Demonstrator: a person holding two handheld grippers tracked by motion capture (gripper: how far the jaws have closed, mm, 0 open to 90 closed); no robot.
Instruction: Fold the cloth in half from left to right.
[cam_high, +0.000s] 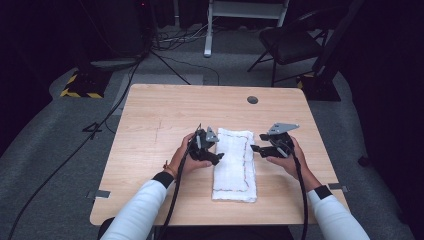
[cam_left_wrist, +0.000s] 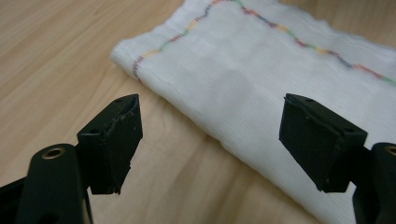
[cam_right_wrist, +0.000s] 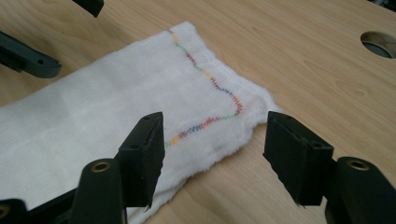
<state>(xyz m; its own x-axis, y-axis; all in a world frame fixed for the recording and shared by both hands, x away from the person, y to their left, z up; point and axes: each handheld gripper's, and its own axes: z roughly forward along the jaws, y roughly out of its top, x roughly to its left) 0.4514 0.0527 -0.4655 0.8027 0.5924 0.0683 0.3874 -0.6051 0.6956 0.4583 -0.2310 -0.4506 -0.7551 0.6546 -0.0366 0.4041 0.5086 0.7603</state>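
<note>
A white folded cloth (cam_high: 234, 164) with a multicoloured stitched line lies lengthwise on the wooden table (cam_high: 150, 125), near the middle front. My left gripper (cam_high: 219, 156) hovers at the cloth's left edge, jaws open, with nothing between them. In the left gripper view the cloth (cam_left_wrist: 261, 74) runs across behind the open gripper (cam_left_wrist: 210, 135). My right gripper (cam_high: 254, 148) is at the cloth's right edge near its far corner, also open and empty. The right gripper view shows that corner of the cloth (cam_right_wrist: 140, 112) just above the open gripper (cam_right_wrist: 215, 151).
A round cable hole (cam_high: 252, 99) sits in the table's far right part, also seen as the hole (cam_right_wrist: 379, 44). Beyond the table are a black chair (cam_high: 292, 42), floor cables (cam_high: 100, 125) and a white stand (cam_high: 210, 30).
</note>
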